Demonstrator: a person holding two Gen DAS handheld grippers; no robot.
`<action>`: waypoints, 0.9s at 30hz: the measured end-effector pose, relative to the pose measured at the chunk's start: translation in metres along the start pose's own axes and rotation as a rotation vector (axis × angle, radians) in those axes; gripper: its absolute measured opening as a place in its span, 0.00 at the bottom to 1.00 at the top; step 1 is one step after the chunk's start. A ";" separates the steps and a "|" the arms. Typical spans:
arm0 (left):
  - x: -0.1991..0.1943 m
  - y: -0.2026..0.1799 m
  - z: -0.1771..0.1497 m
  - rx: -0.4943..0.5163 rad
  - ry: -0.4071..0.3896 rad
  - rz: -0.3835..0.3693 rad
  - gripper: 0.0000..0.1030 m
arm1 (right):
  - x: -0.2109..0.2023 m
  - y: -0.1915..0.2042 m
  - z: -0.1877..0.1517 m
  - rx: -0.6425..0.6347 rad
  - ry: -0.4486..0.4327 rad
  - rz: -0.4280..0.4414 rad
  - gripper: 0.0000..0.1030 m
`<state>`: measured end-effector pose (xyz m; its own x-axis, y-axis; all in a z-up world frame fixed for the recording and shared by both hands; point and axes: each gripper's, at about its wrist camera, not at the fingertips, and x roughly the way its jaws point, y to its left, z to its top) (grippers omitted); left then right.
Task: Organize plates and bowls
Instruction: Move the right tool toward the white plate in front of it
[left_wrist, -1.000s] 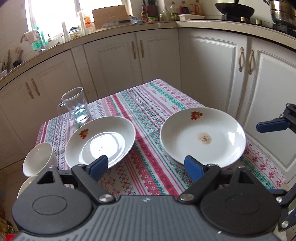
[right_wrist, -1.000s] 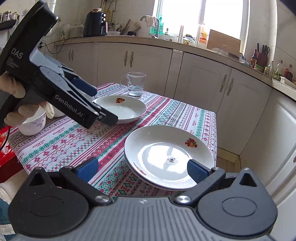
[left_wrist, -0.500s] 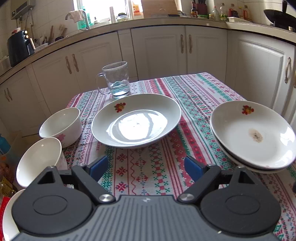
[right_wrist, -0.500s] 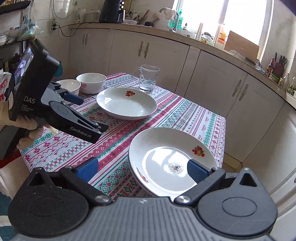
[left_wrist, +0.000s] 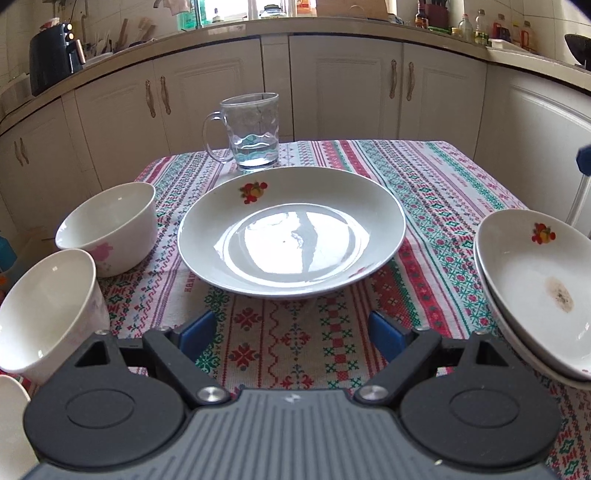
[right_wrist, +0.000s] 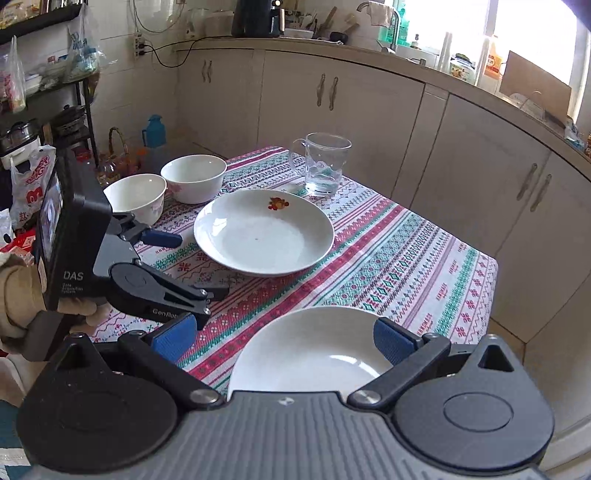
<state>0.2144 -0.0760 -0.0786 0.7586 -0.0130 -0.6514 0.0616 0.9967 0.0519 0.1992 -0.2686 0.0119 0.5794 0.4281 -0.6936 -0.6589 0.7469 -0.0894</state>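
Note:
A white plate (left_wrist: 291, 236) with a fruit motif lies mid-table, straight ahead of my open, empty left gripper (left_wrist: 291, 332); it also shows in the right wrist view (right_wrist: 264, 232). Two stacked plates (left_wrist: 539, 295) sit at the right table edge, the top one stained; they lie just below my open, empty right gripper (right_wrist: 288, 338), between its fingers, as the stacked plates (right_wrist: 314, 354). Two white bowls (left_wrist: 110, 225) (left_wrist: 40, 306) stand at the left. The left gripper (right_wrist: 173, 266) appears in the right wrist view.
A glass mug (left_wrist: 251, 133) with some water stands behind the middle plate. The patterned tablecloth (left_wrist: 424, 177) covers a small table. Cream cabinets (left_wrist: 343, 85) curve round behind. Bags and a shelf (right_wrist: 44, 92) crowd the left side.
My left gripper has swung left and now faces the middle plate head-on, closer. My right gripper has pulled back and lower, so the stacked plates sit close under its fingers.

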 end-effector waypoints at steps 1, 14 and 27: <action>0.002 0.001 0.000 0.000 0.004 -0.011 0.87 | 0.004 -0.002 0.005 -0.008 0.003 0.014 1.00; 0.022 0.013 0.003 -0.056 0.006 -0.050 1.00 | 0.082 -0.023 0.051 -0.066 0.095 0.131 1.00; 0.028 0.015 0.006 -0.055 0.016 -0.053 1.00 | 0.176 -0.042 0.090 -0.157 0.240 0.171 1.00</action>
<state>0.2409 -0.0617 -0.0915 0.7448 -0.0649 -0.6641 0.0652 0.9976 -0.0243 0.3721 -0.1792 -0.0423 0.3363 0.3947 -0.8551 -0.8137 0.5789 -0.0528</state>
